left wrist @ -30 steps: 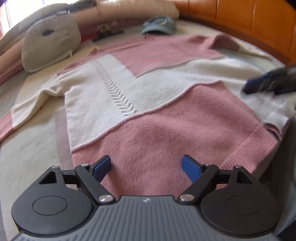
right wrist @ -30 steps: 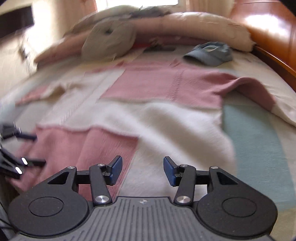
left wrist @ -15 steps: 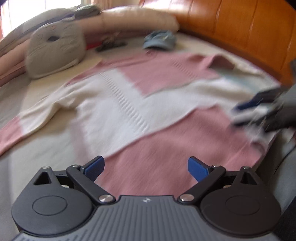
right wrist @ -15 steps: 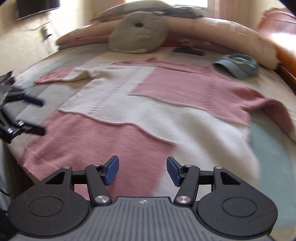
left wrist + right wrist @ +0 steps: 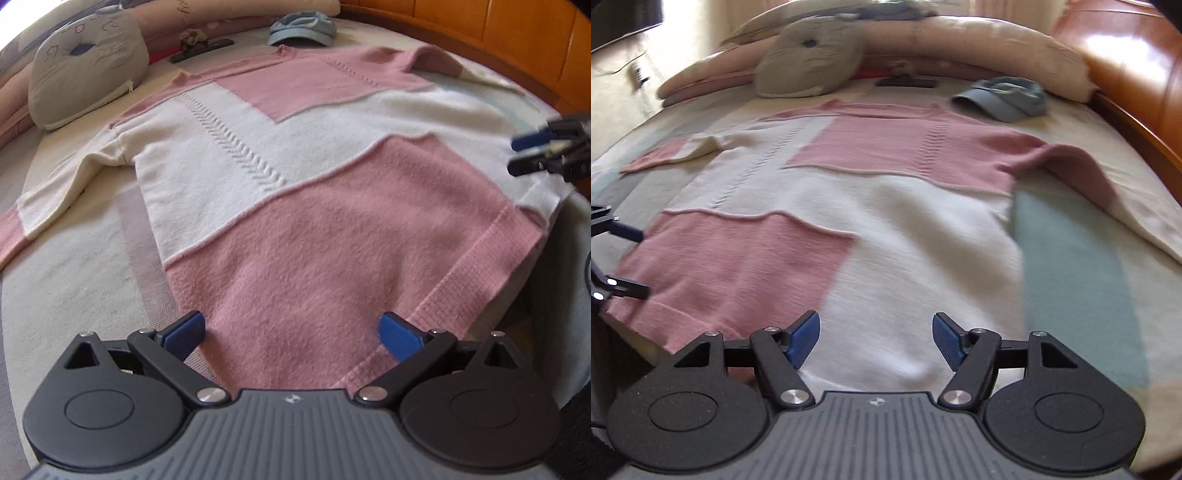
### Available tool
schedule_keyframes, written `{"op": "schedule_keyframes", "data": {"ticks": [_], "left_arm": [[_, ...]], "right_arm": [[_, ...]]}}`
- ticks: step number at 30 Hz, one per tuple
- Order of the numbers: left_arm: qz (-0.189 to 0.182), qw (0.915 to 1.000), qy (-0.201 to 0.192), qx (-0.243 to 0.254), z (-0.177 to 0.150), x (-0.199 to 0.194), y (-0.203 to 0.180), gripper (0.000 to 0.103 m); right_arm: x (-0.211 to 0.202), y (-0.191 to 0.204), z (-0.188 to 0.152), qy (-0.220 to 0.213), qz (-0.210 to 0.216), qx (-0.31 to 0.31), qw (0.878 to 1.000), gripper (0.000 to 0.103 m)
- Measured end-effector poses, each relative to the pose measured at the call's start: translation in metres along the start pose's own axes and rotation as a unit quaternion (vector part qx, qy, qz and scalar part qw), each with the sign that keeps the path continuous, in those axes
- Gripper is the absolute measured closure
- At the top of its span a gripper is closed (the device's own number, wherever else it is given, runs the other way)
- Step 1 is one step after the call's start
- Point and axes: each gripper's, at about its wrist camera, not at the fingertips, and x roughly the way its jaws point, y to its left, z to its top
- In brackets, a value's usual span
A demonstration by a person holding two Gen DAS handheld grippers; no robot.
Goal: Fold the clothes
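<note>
A pink and cream block-patterned sweater (image 5: 303, 192) lies flat and spread out on the bed, sleeves out to both sides. My left gripper (image 5: 291, 334) is open just above the pink hem at the near edge, nothing between its blue pads. My right gripper (image 5: 874, 341) is open too, hovering over the cream part of the hem (image 5: 886, 332). The right gripper (image 5: 546, 151) shows at the right edge of the left wrist view, over the sweater's cream corner. The left gripper (image 5: 613, 258) appears at the left edge of the right wrist view, beside the pink hem corner.
A grey cat-face cushion (image 5: 85, 62) and long pillows (image 5: 979, 40) lie at the head of the bed. A blue cap (image 5: 303, 27) and a dark flat object (image 5: 201, 50) sit beyond the collar. A wooden bed frame (image 5: 1137, 81) runs along the right side.
Both grippers have dropped lower and closer to the sweater's hem. The views had swung about and are now steadier. Both stay open.
</note>
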Motion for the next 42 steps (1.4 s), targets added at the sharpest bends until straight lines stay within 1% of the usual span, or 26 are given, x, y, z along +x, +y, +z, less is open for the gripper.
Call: {"op": "schedule_keyframes", "data": {"ticks": [3, 5, 6, 7, 9, 10, 11, 13, 15, 16, 18, 19, 20, 22, 23, 25, 26, 28, 29, 30, 32, 33, 35, 38, 40, 42], "left_arm": [[-0.022, 0.9991, -0.037, -0.004, 0.016, 0.000, -0.007, 0.004], [-0.022, 0.9989, -0.042, 0.004, 0.024, 0.011, -0.018, 0.004], [-0.021, 0.9990, -0.038, 0.009, 0.027, 0.019, -0.024, 0.004], [-0.019, 0.9994, -0.025, 0.013, 0.028, 0.027, -0.028, 0.004], [-0.003, 0.9993, -0.015, 0.034, 0.022, 0.033, -0.034, 0.000], [-0.001, 0.9994, -0.012, 0.033, 0.018, 0.031, -0.033, 0.000], [-0.002, 0.9996, -0.010, 0.028, 0.015, 0.027, -0.029, 0.000], [-0.004, 0.9998, -0.005, 0.018, 0.010, 0.020, -0.022, 0.000], [-0.007, 0.9999, 0.000, 0.008, 0.004, 0.012, -0.015, 0.000], [-0.008, 1.0000, 0.002, 0.003, 0.001, 0.008, -0.011, 0.001], [-0.010, 0.9999, 0.007, -0.008, -0.005, 0.000, -0.004, 0.001], [-0.019, 0.9995, 0.000, -0.025, -0.004, -0.004, 0.001, 0.001], [-0.037, 0.9978, -0.012, -0.053, -0.001, -0.007, 0.006, 0.001], [-0.080, 0.9905, -0.033, -0.107, 0.004, -0.008, 0.016, 0.001], [-0.084, 0.9896, -0.033, -0.112, 0.007, -0.004, 0.015, 0.001], [-0.080, 0.9906, -0.028, -0.107, 0.011, 0.005, 0.009, 0.001], [-0.078, 0.9911, -0.026, -0.105, 0.014, 0.009, 0.006, 0.001], [-0.053, 0.9950, -0.009, -0.085, 0.014, 0.019, -0.002, 0.001], [-0.037, 0.9968, -0.007, -0.071, 0.013, 0.020, -0.006, 0.001], [-0.028, 0.9977, -0.004, -0.061, 0.013, 0.021, -0.008, 0.001], [-0.024, 0.9983, -0.001, -0.053, 0.013, 0.022, -0.011, 0.001], [-0.023, 0.9985, 0.001, -0.050, 0.013, 0.023, -0.011, 0.001], [-0.019, 0.9988, 0.003, -0.045, 0.013, 0.023, -0.012, 0.001], [-0.018, 0.9989, 0.005, -0.042, 0.013, 0.023, -0.012, 0.001], [-0.018, 0.9990, 0.005, -0.041, 0.012, 0.022, -0.012, 0.001], [-0.010, 0.9990, 0.008, -0.042, 0.009, 0.021, -0.009, 0.001]], "right_arm": [[-0.003, 0.001, -0.004, -0.007, -0.002, 0.004, 1.000, 0.030], [0.002, 0.012, -0.002, -0.011, 0.003, -0.011, 1.000, 0.029], [0.005, 0.019, 0.000, -0.011, 0.007, -0.021, 1.000, 0.029], [0.009, 0.025, -0.001, -0.007, 0.008, -0.031, 0.999, 0.029], [0.016, 0.037, -0.003, 0.003, 0.012, -0.053, 0.999, 0.027], [0.020, 0.042, -0.004, 0.008, 0.014, -0.064, 0.998, 0.027], [0.024, 0.048, -0.005, 0.012, 0.016, -0.074, 0.997, 0.026], [0.020, 0.049, -0.014, 0.008, 0.011, -0.087, 0.996, 0.021], [0.013, 0.039, -0.019, 0.016, 0.015, -0.071, 0.997, 0.015], [0.010, 0.034, -0.021, 0.020, 0.014, -0.067, 0.997, 0.015], [0.003, 0.030, -0.024, 0.023, -0.006, -0.067, 0.997, 0.015], [0.001, 0.029, -0.026, 0.023, -0.017, -0.067, 0.997, 0.015], [-0.003, 0.028, -0.027, 0.021, -0.018, -0.060, 0.998, 0.015], [-0.008, 0.025, -0.028, 0.010, -0.012, -0.037, 0.999, 0.015], [-0.010, 0.023, -0.028, 0.005, -0.009, -0.025, 1.000, 0.015], [-0.011, 0.026, -0.026, -0.004, -0.012, -0.020, 1.000, 0.015], [-0.011, 0.029, -0.025, -0.004, -0.016, -0.029, 0.999, 0.015], [-0.012, 0.038, -0.023, -0.002, -0.018, -0.056, 0.998, 0.015], [-0.015, 0.044, -0.023, 0.000, -0.009, -0.076, 0.997, 0.015], [-0.017, 0.050, -0.023, 0.002, 0.000, -0.095, 0.995, 0.014], [-0.021, 0.063, -0.027, 0.008, 0.027, -0.130, 0.991, 0.012], [-0.020, 0.070, -0.029, 0.005, 0.031, -0.142, 0.989, 0.009], [-0.017, 0.084, -0.032, -0.002, 0.036, -0.165, 0.986, 0.009], [-0.003, 0.102, -0.033, -0.007, -0.026, -0.190, 0.981, 0.009], [0.001, 0.107, -0.035, -0.019, -0.075, -0.218, 0.973, 0.009], [-0.001, 0.108, -0.035, -0.034, -0.120, -0.241, 0.963, 0.009]]}}
